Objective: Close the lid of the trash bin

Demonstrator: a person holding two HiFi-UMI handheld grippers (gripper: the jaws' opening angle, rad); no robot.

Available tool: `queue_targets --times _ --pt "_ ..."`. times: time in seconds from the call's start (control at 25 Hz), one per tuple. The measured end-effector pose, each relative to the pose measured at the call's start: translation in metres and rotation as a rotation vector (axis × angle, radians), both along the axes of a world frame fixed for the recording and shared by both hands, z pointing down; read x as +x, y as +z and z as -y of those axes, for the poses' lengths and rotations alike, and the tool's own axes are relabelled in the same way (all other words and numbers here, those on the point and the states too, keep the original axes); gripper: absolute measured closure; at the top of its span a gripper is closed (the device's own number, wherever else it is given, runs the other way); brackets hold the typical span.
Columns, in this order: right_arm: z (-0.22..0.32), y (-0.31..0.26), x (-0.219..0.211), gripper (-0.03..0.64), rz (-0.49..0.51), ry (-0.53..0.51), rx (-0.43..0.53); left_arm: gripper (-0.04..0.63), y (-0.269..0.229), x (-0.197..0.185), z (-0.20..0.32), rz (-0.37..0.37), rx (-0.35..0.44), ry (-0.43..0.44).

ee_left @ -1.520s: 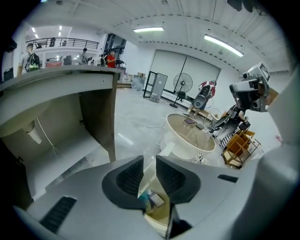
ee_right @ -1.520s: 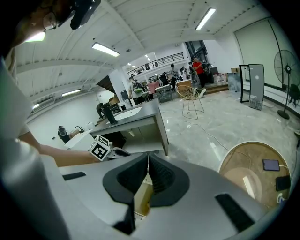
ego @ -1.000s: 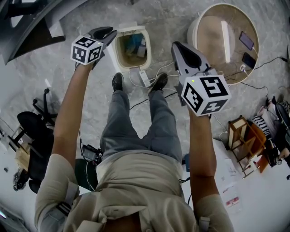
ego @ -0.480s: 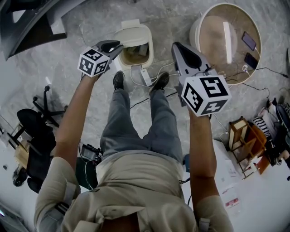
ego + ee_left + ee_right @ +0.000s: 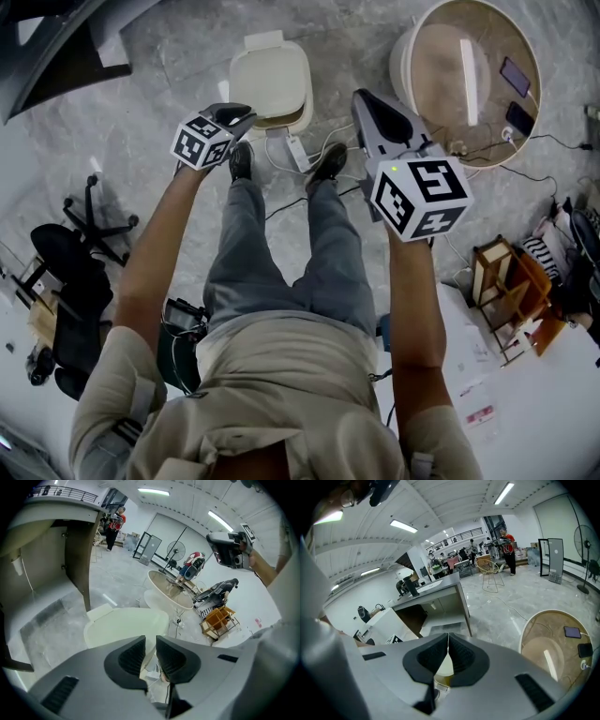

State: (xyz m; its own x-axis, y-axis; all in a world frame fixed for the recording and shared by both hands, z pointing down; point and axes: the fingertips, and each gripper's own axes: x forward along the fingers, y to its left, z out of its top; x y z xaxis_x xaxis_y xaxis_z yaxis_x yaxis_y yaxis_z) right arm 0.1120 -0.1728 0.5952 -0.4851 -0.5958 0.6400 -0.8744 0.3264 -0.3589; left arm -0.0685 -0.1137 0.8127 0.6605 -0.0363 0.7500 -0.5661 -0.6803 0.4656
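The cream trash bin [image 5: 270,82] stands on the floor in front of the person's feet, and its lid [image 5: 272,80] lies flat over the top. My left gripper [image 5: 234,113] hangs just off the bin's near left corner, above it and not touching. Its jaws stand almost together with only a thin slit between them and nothing in it. In the left gripper view the lid [image 5: 126,623] fills the space beyond the fingertips [image 5: 135,651]. My right gripper [image 5: 367,97] is held higher, to the right of the bin, shut and empty. In its own view a strip of the bin [image 5: 442,670] shows under its jaws.
A round wooden table [image 5: 469,75] with two phones stands right of the bin. A white power strip and cables [image 5: 295,155] lie by the person's shoes [image 5: 242,161]. There is a desk [image 5: 56,47] at far left, a black office chair [image 5: 66,272] at left and a wooden rack [image 5: 511,300] at right.
The bin's lid, open a second ago with the inside showing, has come down flat. My left gripper moved from beside the open bin toward the person. The right gripper barely moved.
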Motion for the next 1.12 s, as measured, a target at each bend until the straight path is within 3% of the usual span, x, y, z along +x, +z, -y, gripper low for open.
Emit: queue_targets --times 0.52,1.12 --pt "-0.019 0.027 0.021 0.592 -0.017 0.015 -0.038 0.523 0.079 0.004 -0.046 0.081 -0.146 0.019" --pt "-0.033 0.067 0.050 0.592 -0.018 0.043 -0.092 0.526 0.138 0.011 -0.062 0.148 -0.211 0.025"
